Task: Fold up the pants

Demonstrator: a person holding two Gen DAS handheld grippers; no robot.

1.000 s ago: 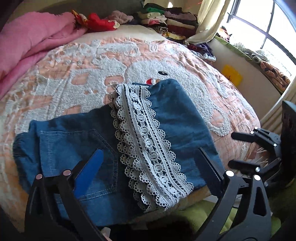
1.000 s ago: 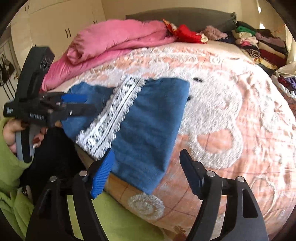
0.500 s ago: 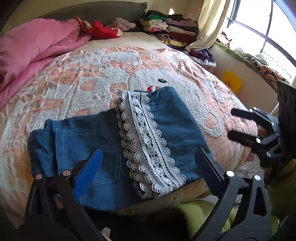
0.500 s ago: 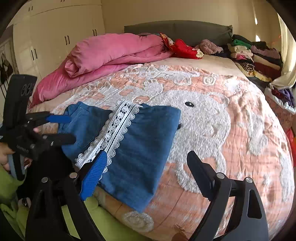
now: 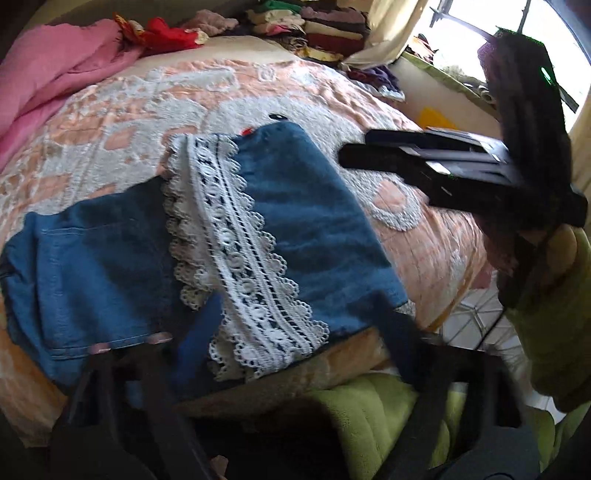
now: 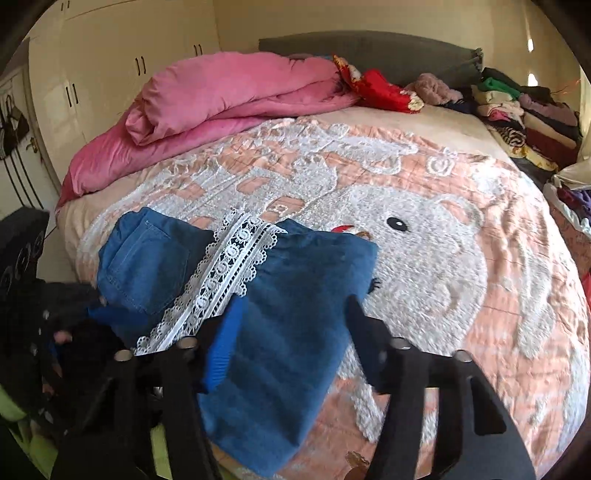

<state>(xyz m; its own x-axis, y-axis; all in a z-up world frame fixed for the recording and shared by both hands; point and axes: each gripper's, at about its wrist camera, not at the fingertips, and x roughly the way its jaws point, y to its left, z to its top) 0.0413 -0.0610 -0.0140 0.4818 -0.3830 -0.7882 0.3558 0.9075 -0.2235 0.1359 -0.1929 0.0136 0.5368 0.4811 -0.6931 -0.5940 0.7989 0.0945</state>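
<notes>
Blue denim pants (image 5: 306,225) with a white lace hem band (image 5: 236,254) lie folded near the front edge of the bed; they also show in the right wrist view (image 6: 288,314). The back pocket part (image 6: 147,266) lies to the left, the folded legs on top to the right. My left gripper (image 5: 295,325) is open, just over the near edge of the pants at the lace. My right gripper (image 6: 291,332) is open and hovers over the folded leg part; from the left wrist view it (image 5: 354,146) looks narrow, seen side-on.
The bed has a peach and white bear-pattern cover (image 6: 443,236). A pink duvet (image 6: 221,92) lies at the back left. Stacks of folded clothes (image 6: 517,107) sit at the back right. A window (image 5: 461,22) is to the right. A wardrobe (image 6: 110,74) stands on the left.
Both grippers have moved in toward the pants. The right gripper has come over the folded legs and now crosses the left wrist view; the left gripper has shifted right toward the lace.
</notes>
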